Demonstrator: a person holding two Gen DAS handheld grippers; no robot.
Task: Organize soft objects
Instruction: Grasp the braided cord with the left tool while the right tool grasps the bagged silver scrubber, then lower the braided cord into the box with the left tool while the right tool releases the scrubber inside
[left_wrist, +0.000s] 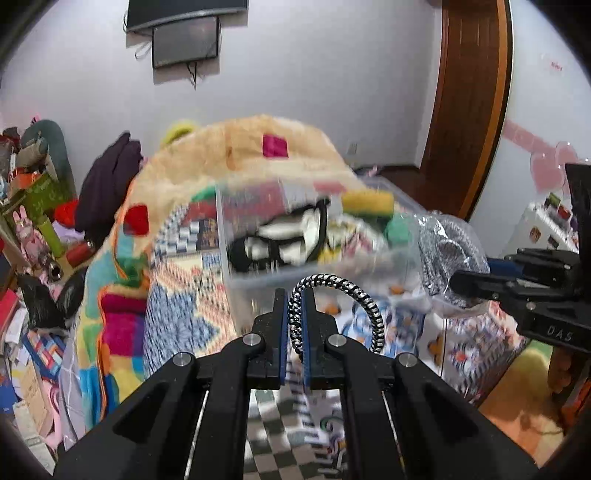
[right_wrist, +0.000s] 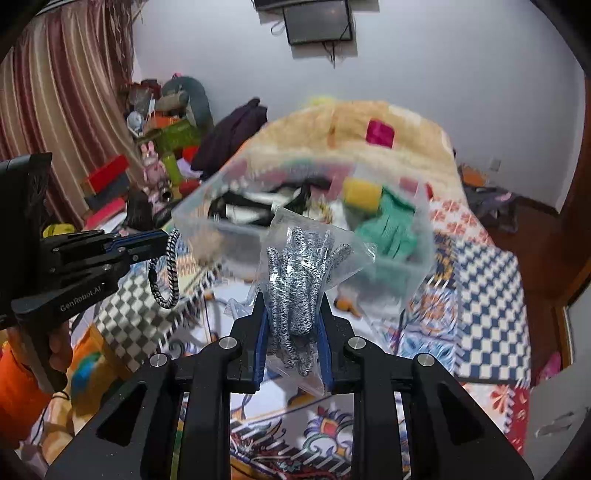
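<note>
My left gripper (left_wrist: 294, 295) is shut on a black-and-white braided hair tie (left_wrist: 354, 295), held above the bed in front of a clear plastic bin (left_wrist: 258, 284). It also shows in the right wrist view (right_wrist: 168, 243), with the hair tie (right_wrist: 171, 273) hanging from it. My right gripper (right_wrist: 291, 306) is shut on a clear bag of grey knit gloves (right_wrist: 299, 273), near the bin (right_wrist: 399, 269). The bagged gloves (left_wrist: 447, 254) show at the right in the left wrist view. The bin holds a yellow sponge (right_wrist: 362, 194), green gloves (right_wrist: 391, 225) and black-and-white cloth (right_wrist: 251, 206).
The bin sits on a bed with a patchwork quilt (right_wrist: 484, 280) and a fluffy cream blanket (left_wrist: 221, 155). Cluttered boxes and toys (right_wrist: 159, 147) stand at the left by striped curtains (right_wrist: 66, 92). A wooden door frame (left_wrist: 476, 92) is at the right.
</note>
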